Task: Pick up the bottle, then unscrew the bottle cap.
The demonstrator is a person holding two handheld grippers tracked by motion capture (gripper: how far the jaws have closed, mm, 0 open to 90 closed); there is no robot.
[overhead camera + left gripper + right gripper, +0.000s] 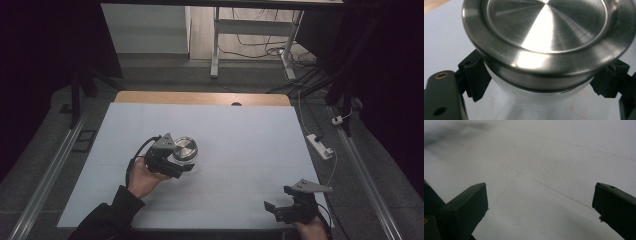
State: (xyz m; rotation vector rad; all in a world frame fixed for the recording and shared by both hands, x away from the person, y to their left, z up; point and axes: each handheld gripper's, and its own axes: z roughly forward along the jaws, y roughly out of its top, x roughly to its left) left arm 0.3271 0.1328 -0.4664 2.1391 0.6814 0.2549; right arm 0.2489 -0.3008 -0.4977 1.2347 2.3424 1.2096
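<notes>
A round container with a brushed steel lid (184,148) sits left of the middle of the white mat (240,125). My left gripper (183,160) is shut on it from the near left. In the left gripper view the steel lid (546,30) looms close, and the two black pads (477,75) press on the pale body just under the lid's rim, one on each side. My right gripper (277,199) rests at the near right corner of the mat. Its jaws stand wide apart over bare mat (539,170), with nothing between them.
The mat covers a wooden table whose far edge (200,97) shows at the back. A white power strip (320,146) with a cable lies on the floor beyond the right edge. Desk legs (215,45) and cables stand farther back.
</notes>
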